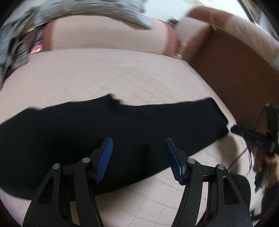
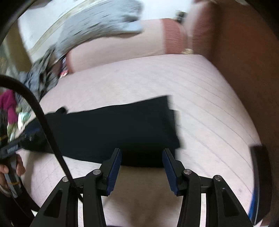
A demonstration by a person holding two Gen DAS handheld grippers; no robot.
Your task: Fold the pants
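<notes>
Black pants (image 1: 108, 129) lie flat in a long band across the pink quilted sofa seat (image 1: 108, 73). My left gripper (image 1: 139, 142) is open and empty, hovering over the pants' near edge. In the right wrist view the pants (image 2: 115, 129) lie with their right end folded over itself. My right gripper (image 2: 141, 153) is open and empty, just above the near right corner of the pants. The right gripper also shows blurred at the right edge of the left wrist view (image 1: 258, 139). The left gripper shows at the left edge of the right wrist view (image 2: 12, 150).
A grey patterned cloth (image 1: 97, 12) drapes over the sofa back. The brown armrest (image 1: 232, 73) rises on the right. A black cable (image 2: 47, 125) crosses the left of the right wrist view. Mixed clothes (image 2: 10, 108) lie at far left.
</notes>
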